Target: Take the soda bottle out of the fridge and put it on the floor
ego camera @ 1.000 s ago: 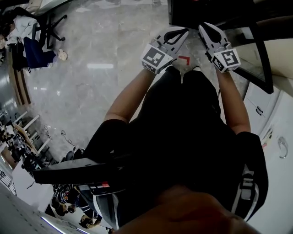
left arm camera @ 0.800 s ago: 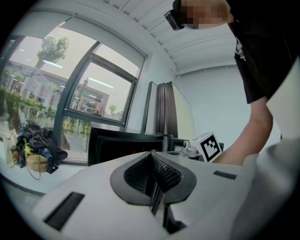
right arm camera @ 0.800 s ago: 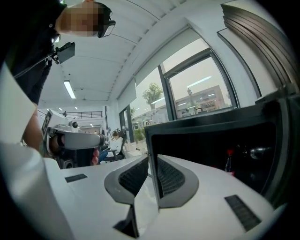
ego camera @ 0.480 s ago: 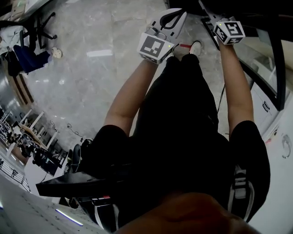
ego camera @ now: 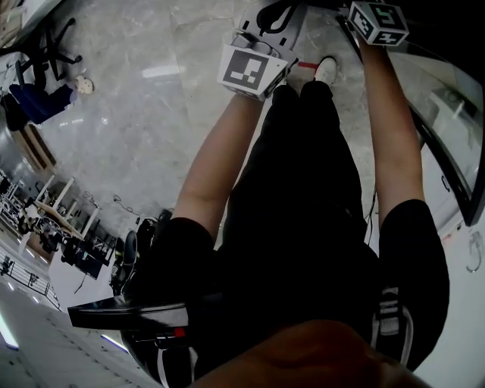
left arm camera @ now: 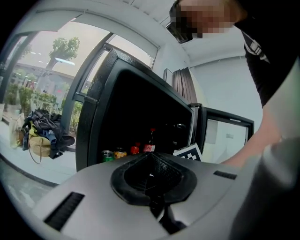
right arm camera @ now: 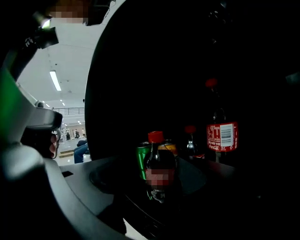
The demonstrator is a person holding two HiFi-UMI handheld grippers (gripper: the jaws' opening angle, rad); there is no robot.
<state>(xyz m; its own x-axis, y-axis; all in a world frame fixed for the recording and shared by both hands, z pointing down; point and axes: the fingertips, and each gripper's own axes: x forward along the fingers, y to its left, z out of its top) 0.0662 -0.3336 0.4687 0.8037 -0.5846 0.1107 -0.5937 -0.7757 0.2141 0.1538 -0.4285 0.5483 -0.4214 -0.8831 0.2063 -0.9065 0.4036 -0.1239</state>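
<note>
The black fridge (left arm camera: 140, 108) stands open with drinks on its dark shelf. In the right gripper view a small soda bottle (right arm camera: 159, 161) with a red cap stands just ahead, between the two jaws. My right gripper (right arm camera: 157, 190) is opening and its pads are off the bottle. A taller soda bottle (right arm camera: 221, 129) with a red label stands further right, and a green can (right arm camera: 142, 157) sits behind the small one. My left gripper (left arm camera: 151, 161) is shut on nothing and hangs in front of the fridge, left of the right one. In the head view only the right gripper's marker cube (ego camera: 379, 21) shows.
A yellow can (left arm camera: 120, 153) and another small red-capped bottle (right arm camera: 190, 138) share the shelf. The fridge door (left arm camera: 225, 136) hangs open at the right. The person's black-clad legs and a white shoe (ego camera: 326, 70) are over the grey marble floor (ego camera: 136, 136). Chairs stand far left.
Both grippers have moved forward toward the fridge, up the head view. The right gripper's jaws have left the top edge, so only its cube shows.
</note>
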